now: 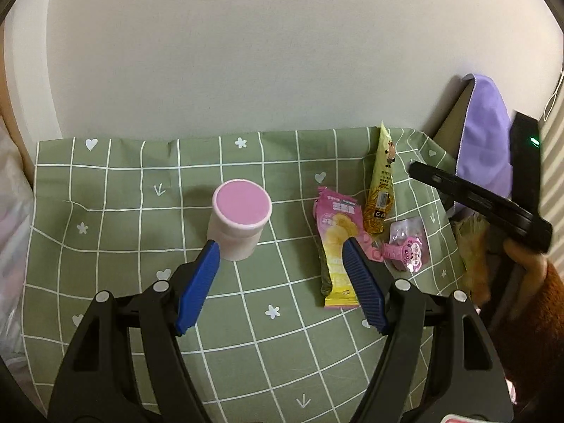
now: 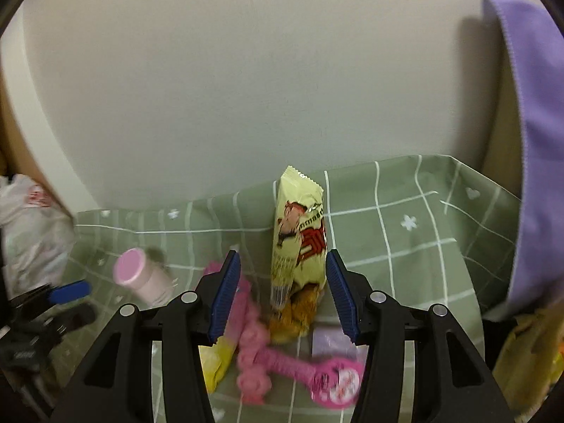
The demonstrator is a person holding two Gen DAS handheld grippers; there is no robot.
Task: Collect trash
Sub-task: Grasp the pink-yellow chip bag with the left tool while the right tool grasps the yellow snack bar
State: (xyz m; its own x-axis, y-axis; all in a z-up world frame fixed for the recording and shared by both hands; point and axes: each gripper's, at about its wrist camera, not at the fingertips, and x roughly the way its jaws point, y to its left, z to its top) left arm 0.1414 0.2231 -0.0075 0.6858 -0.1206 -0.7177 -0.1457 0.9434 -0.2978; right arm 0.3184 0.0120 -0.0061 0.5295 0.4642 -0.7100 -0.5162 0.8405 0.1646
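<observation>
Right gripper (image 2: 282, 294), fingers spread, is straddling the yellow snack packet (image 2: 299, 246) lying far-right on the worktop (image 2: 405, 232), likely approaching to grasp; next: lowering, pinching; left gripper (image 1: 282, 275) hovering spread.

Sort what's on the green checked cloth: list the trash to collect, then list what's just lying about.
Trash to collect:
- pink and yellow snack wrapper
- yellow snack packet, between the open right tongs in that view
- pink toy packaging

Probably just lying about:
- pink-lidded container, upright (could serve as the bin; unclear)
- purple cloth
- white plastic bag
</observation>
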